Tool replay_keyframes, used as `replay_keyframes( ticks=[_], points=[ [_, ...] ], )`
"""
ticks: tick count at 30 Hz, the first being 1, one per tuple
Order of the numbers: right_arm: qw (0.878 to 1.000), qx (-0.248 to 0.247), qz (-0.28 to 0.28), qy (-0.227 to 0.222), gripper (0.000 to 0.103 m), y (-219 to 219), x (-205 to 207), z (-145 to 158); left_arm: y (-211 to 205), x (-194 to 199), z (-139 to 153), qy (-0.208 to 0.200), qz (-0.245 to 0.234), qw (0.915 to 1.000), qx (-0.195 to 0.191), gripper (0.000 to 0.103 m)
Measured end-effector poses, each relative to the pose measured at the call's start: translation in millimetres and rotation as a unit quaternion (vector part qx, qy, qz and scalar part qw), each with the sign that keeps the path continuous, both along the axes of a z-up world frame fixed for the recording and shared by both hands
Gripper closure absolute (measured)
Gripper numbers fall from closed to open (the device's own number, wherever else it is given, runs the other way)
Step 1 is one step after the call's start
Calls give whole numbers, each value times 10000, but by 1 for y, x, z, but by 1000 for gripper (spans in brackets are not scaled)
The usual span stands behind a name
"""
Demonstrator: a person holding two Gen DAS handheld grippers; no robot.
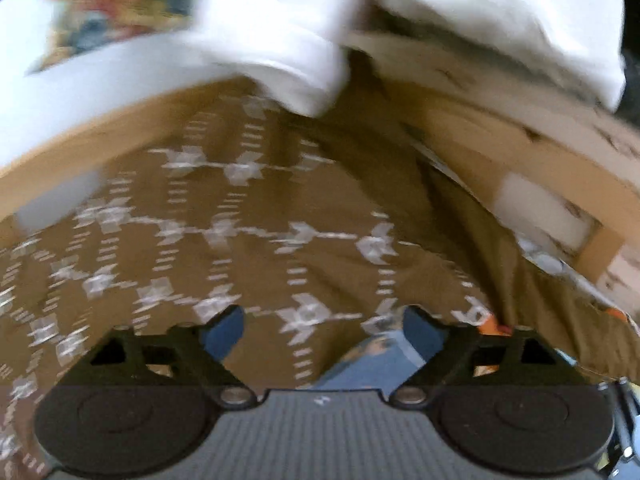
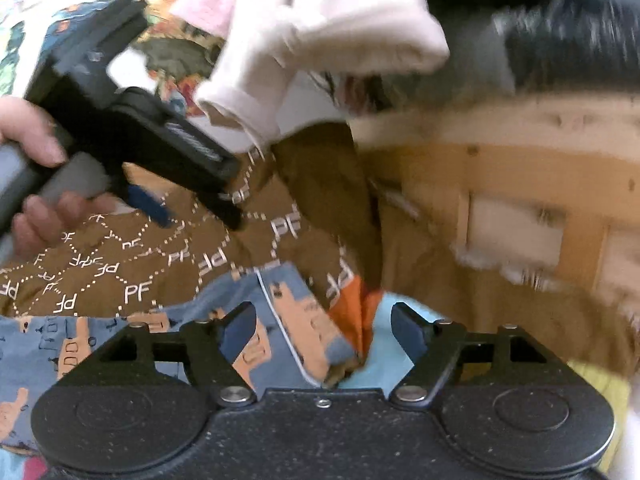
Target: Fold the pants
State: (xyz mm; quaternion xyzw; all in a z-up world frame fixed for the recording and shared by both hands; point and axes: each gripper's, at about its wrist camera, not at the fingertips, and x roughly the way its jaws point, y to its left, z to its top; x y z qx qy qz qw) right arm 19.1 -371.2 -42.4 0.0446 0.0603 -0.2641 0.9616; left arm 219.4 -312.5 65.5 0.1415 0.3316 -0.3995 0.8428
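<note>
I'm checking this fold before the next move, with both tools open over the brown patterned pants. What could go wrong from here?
1. The brown pants lie loose on the blue printed fabric; the right tool might pinch both.
2. White clothes hang just beyond the left tool and could get dragged in.
3. Both views are blurred, so aim may be off.

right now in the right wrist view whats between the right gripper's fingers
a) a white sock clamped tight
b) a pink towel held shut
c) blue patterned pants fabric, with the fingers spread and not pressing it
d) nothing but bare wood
c: the right gripper stands open over the blue patterned pants, its fingers spread well apart, not pinching the cloth.
</note>
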Motion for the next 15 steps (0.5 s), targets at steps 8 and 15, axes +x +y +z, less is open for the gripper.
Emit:
replay_keyframes(
  ticks=[8, 15],
  points=[
    [9895, -1152, 649, 585, 10, 40, 14, -5, 152, -31, -32, -423, 1693, 9843, 256, 7],
    [9807, -1138, 849, 1345, 5, 48, 35, -17, 244, -40, -101, 180, 2479, 9606, 1241, 7]
  ],
)
